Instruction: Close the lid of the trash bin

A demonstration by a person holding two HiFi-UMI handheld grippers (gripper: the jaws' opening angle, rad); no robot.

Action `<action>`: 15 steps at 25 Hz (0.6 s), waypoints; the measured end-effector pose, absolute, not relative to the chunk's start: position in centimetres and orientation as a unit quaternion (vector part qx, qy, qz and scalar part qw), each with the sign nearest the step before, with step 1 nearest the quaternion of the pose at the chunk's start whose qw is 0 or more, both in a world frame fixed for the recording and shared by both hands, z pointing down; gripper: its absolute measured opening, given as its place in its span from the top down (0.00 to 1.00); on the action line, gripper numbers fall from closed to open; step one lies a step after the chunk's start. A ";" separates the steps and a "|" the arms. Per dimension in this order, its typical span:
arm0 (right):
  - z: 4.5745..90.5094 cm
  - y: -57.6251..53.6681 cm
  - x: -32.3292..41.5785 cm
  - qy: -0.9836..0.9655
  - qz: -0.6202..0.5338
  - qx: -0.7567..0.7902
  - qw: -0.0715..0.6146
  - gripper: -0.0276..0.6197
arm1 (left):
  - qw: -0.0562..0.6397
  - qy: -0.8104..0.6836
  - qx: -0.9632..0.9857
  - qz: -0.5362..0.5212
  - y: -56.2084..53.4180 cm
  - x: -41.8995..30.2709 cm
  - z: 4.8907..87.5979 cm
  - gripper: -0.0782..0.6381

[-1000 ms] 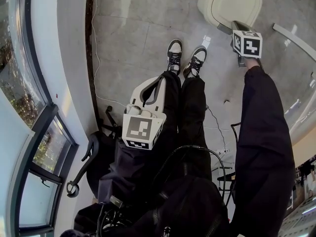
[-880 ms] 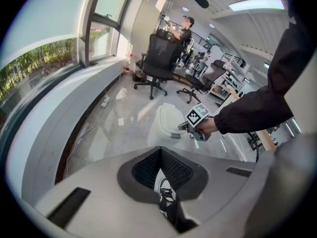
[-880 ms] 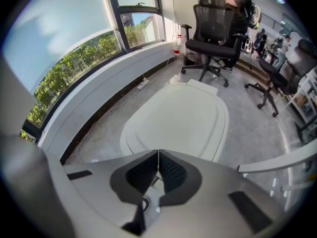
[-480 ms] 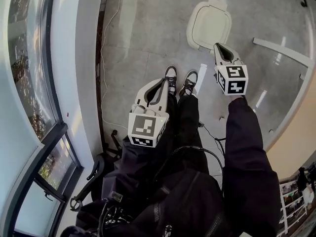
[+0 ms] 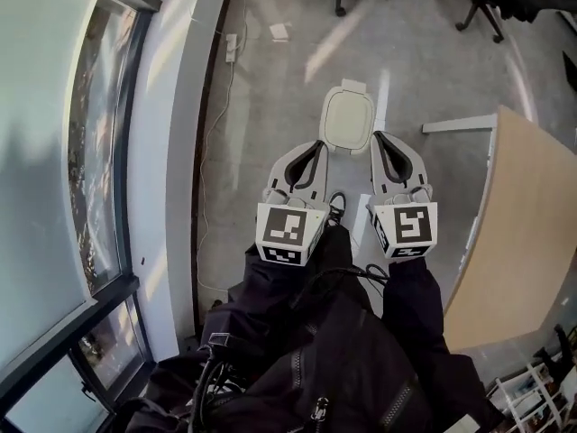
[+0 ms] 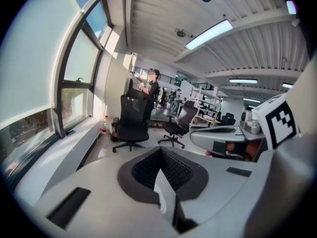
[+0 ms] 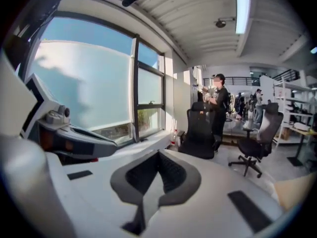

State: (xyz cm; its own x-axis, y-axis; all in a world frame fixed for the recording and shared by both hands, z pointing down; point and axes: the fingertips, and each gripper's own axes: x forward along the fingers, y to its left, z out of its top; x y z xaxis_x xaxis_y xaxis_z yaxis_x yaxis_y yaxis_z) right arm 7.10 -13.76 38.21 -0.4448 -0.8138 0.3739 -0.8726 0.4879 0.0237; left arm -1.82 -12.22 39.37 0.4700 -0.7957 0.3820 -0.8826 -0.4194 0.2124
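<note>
— What's different from a second ago?
— Then the right gripper (image 5: 380,142) was reaching down beside the cream plastic trash bin (image 5: 353,87). Now it is drawn back and raised level with the left gripper (image 5: 314,150). The bin stands on the grey floor (image 5: 270,79) ahead of both tips, touched by neither.
— So the job's done?
— I'd judge so: the rounded cream lid (image 5: 347,120) lies flat over the bin (no gap that I can see from above).
— Anything held?
— No. In each gripper view the jaws are pressed together with nothing between them; they face black office chairs (image 6: 131,125), not the bin.
— And inside the bin?
— Hidden under the lid.
</note>
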 end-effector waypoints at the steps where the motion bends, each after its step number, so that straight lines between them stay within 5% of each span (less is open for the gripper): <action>1: 36.1 -13.3 6.8 -0.845 0.080 0.506 0.155 0.95 | 0.184 -0.503 0.839 0.099 -12.5 -1.4 37.3 0.89; 15: 16.7 -10.0 10.5 -0.820 -0.023 0.572 0.031 0.95 | 0.055 -0.518 0.854 0.010 -11.7 0.2 18.4 0.89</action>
